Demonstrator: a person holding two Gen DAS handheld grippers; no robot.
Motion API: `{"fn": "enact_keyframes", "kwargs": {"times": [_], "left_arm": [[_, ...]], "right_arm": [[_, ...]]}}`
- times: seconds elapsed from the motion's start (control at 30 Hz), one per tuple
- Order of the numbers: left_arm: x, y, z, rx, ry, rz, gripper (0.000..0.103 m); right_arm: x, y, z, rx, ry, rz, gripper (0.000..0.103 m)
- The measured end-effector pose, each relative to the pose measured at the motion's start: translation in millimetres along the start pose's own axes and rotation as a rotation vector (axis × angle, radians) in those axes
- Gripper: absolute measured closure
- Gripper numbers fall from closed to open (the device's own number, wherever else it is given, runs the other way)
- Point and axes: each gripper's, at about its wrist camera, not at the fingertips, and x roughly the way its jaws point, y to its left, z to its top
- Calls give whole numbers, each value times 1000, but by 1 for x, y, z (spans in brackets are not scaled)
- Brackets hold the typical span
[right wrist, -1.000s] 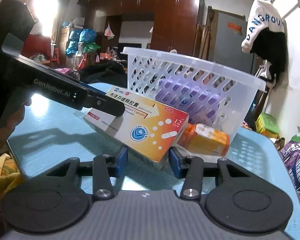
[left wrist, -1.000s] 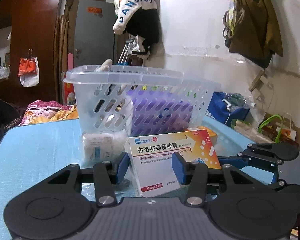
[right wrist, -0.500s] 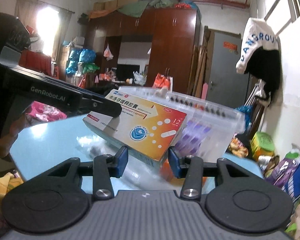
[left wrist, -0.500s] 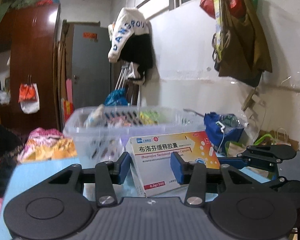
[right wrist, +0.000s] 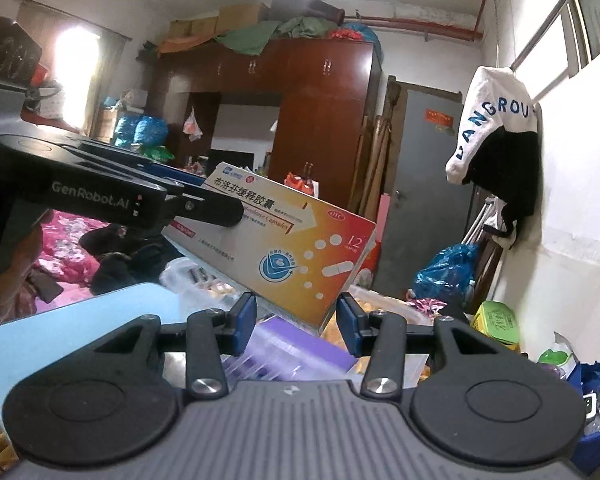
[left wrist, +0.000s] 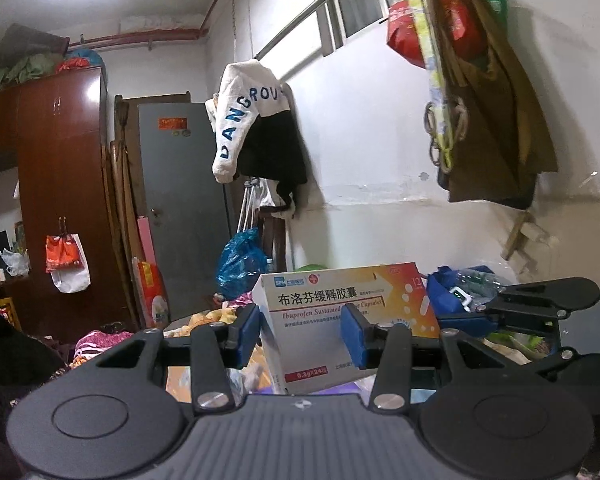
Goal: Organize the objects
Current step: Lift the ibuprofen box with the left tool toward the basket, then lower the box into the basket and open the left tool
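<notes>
Ibuprofen box carried between two hand-held grippers above the basket

The left hand-held gripper [left wrist: 300, 330] is clamped across the left end of the ibuprofen box [left wrist: 340, 320], blue pads pressing its front and back faces; the right hand-held gripper [right wrist: 296, 316] grips the box's lower right corner [right wrist: 300, 256] the same way, so the box hangs tilted in the air, clear of the blue counter [right wrist: 72, 332]. Below it, in the right wrist view, lies the clear plastic basket [right wrist: 188, 284] with a purple item [right wrist: 296, 356] already inside. To do this step well, I judge both grips should hold evenly, the box be levelled and lowered over an open part of the basket, and neither gripper let go until the box rests on something.
</notes>
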Motion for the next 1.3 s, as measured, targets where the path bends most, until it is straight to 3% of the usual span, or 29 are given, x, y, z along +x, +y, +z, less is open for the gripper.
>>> {"fn": "enact_keyframes", "kwargs": {"times": [0.43, 0.9, 0.97, 1.0, 1.03, 1.07, 1.1, 1.2, 1.3], "left_arm": [[78, 41, -12, -112, 68, 14, 54], [121, 27, -9, -70, 170, 17, 54], [125, 28, -11, -69, 181, 31, 54], [126, 28, -12, -57, 180, 56, 50], [126, 26, -14, -38, 175, 83, 39], [124, 25, -16, -16, 164, 111, 33], [121, 24, -16, -5, 148, 132, 25], [100, 27, -18, -37, 108, 154, 22], [61, 28, -24, -71, 63, 74, 15]], "right_arm": [[61, -16, -11, -4, 113, 9, 55], [74, -48, -18, 66, 213, 20, 54], [75, -51, -18, 80, 204, 23, 47], [73, -52, -17, 90, 194, 17, 39], [72, -52, -16, 99, 183, 13, 16], [68, -52, -15, 99, 163, 1, 1], [66, -53, -14, 92, 144, -20, 0], [52, -54, -13, 106, 114, -76, 0], [23, -59, -17, 169, 48, -84, 0]]}}
